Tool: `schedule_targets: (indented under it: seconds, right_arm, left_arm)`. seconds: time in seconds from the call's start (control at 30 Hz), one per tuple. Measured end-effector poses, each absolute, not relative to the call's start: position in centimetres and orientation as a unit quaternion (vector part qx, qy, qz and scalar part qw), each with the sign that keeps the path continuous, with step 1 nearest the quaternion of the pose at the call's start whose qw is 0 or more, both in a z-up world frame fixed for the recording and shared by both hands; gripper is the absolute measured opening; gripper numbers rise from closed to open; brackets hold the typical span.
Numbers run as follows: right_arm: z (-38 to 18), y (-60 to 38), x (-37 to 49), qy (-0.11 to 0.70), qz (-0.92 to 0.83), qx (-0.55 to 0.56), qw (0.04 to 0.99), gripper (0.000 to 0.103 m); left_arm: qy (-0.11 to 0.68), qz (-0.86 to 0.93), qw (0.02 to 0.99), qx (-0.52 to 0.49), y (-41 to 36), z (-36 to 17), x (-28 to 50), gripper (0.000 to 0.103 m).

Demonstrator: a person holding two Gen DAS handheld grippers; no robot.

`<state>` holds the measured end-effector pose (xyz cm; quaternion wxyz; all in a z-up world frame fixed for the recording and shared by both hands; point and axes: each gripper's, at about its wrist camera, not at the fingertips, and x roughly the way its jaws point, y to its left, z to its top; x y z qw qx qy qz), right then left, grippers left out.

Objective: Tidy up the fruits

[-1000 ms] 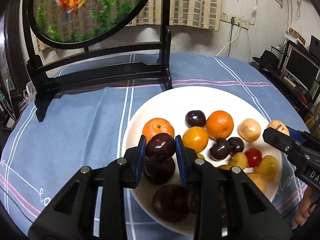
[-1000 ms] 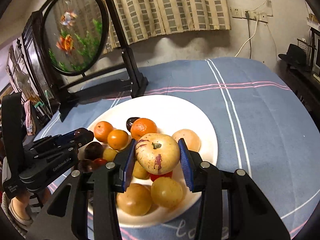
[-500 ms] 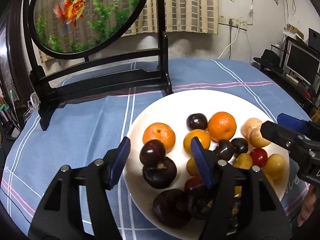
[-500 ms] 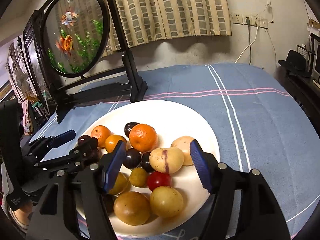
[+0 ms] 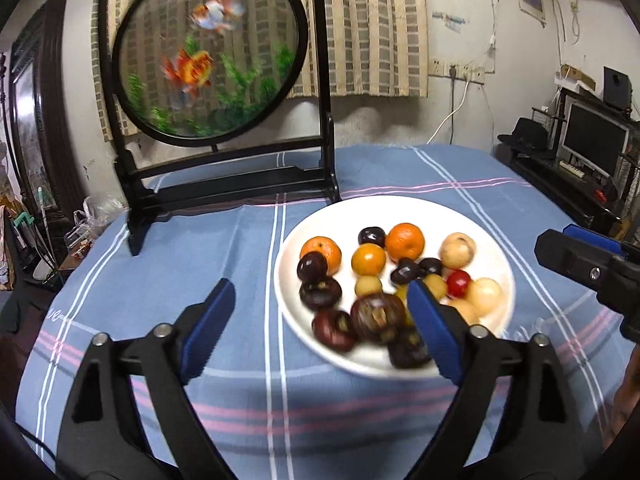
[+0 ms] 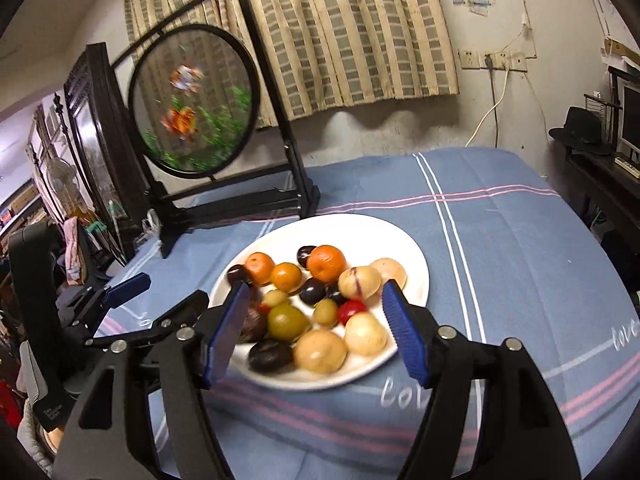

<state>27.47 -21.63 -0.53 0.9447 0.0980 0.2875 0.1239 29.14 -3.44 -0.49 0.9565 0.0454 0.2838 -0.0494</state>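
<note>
Left wrist view: left gripper (image 5: 316,322) empty, jaws opening wide; white plate (image 5: 496,248) of fruits (image 5: 370,260) just ahead, slightly right. Right wrist view: right gripper (image 6: 314,330) empty, jaws opening; same plate (image 6: 416,256) directly ahead.

Each hand-held gripper (image 5: 316,320) has black arms, silver screws and ridged blue pads (image 6: 402,338).

We see orange, dark purple, yellow and red fruits (image 6: 326,264) on a white plate (image 6: 414,264) atop a blue, pink-and-white-striped tablecloth (image 6: 500,248).
</note>
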Motion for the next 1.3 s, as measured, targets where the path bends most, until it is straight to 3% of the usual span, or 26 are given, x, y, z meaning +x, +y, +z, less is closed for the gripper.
schedule_targets:
  seconds: [0.13, 0.3, 0.53, 1.3]
  right_arm:
    - [0.4, -21.5, 23.1, 0.267, 0.111, 0.084, 0.953, 0.102]
    - [-0.3, -21.1, 18.7, 0.258, 0.077, 0.056, 0.961, 0.102]
    - [-4.9, -21.2, 17.5, 0.335, 0.07, 0.036, 0.939, 0.102]
    - [-4.8, -21.2, 17.1, 0.331, 0.081, 0.059, 0.938, 0.102]
  left_arm:
    - [0.268, -0.045, 0.962, 0.038, -2.8, 0.7, 24.5, 0.101]
    - [0.269, -0.049, 0.961, 0.031, -2.4, 0.3, 20.3, 0.101]
    - [0.273, -0.038, 0.958, 0.073, -3.4, -1.6, 18.5, 0.101]
    - [0.295, -0.071, 0.952, 0.043, -3.8, -1.5, 17.8, 0.101]
